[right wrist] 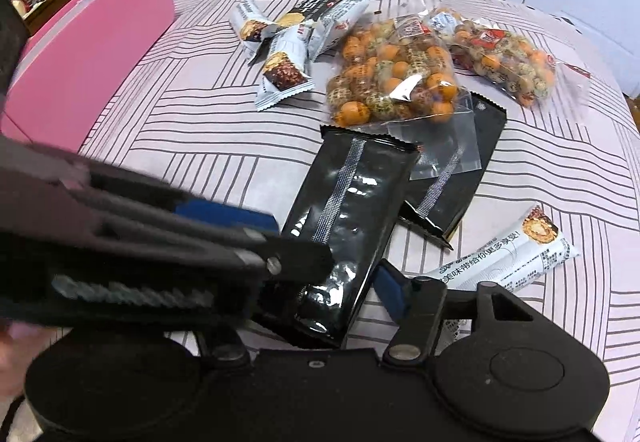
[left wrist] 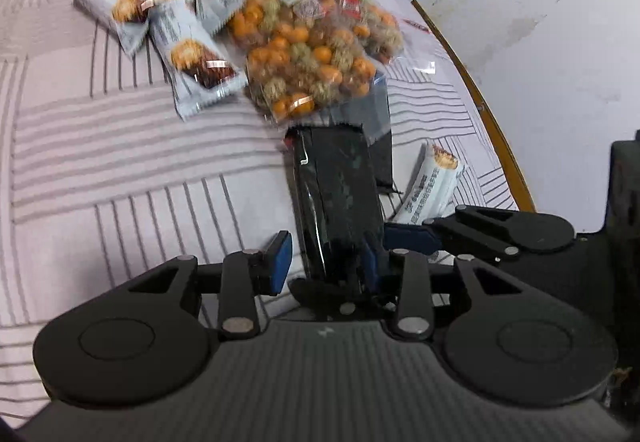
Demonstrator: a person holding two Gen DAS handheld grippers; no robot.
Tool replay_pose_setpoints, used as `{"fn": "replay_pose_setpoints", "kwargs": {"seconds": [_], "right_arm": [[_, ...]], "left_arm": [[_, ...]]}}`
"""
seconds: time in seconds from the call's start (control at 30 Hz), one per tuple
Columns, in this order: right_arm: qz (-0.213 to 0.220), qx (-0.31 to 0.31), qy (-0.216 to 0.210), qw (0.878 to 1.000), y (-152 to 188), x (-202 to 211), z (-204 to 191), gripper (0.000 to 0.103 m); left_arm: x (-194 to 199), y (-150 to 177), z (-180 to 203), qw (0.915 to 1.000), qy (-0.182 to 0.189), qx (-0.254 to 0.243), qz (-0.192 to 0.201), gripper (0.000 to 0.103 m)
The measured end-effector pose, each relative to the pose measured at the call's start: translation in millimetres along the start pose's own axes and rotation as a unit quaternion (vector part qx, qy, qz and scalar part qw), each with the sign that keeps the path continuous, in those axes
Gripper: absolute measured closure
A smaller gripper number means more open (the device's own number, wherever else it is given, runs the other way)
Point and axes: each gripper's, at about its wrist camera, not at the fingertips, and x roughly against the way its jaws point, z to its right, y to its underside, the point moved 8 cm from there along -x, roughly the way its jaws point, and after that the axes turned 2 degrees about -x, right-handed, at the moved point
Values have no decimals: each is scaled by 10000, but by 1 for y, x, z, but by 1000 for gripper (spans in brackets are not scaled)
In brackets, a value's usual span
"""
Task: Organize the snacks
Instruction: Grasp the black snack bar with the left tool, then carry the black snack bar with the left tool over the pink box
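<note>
Black foil snack pack (right wrist: 344, 226) sits mid-table w/ its near end between both grippers, seam side up, lying partly over a second black pack (right wrist: 464, 178). Left gripper (left wrist: 326, 262): jaws narrow, the pack between them; right blue pad lies against the pack, left pad stands just off its edge w/ a small gap – so not clamped. Right gripper (right wrist: 348, 282): one blue pad just beside the pack's right edge, other finger hidden behind the left gripper's arm crossing the view; can't tell if it presses the pack.

Just beyond the pack – a clear bag of orange and speckled coated nuts (right wrist: 394, 78), a second such bag (right wrist: 508, 66) to its right. Further back-left, a cluster of white cake-bar wrappers (right wrist: 280, 58) w/ one black wrapper among them. One white roll-cake wrapper (right wrist: 516, 250) lies alone, near the right gripper. All on a pink tablecloth w/ dark line pattern (right wrist: 200, 130); pink box (right wrist: 88, 54) at the table's left edge.
</note>
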Motion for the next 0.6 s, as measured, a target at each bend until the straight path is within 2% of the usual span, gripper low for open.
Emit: {"fn": "replay_pose_setpoints", "kwargs": {"seconds": [0.07, 0.2, 0.4, 0.6], "right_arm": [[24, 98, 29, 9999, 0, 1, -2, 42], [-2, 191, 40, 9998, 1, 3, -4, 43], [-124, 247, -130, 9995, 1, 7, -11, 44], [-259, 213, -481, 9983, 7, 12, -20, 44]], "left_arm": [[-1, 1, 2, 9998, 157, 95, -26, 68], [0, 4, 2, 9996, 197, 172, -98, 68], [7, 8, 1, 9994, 98, 254, -231, 68], [18, 15, 0, 9982, -107, 444, -383, 68]]}}
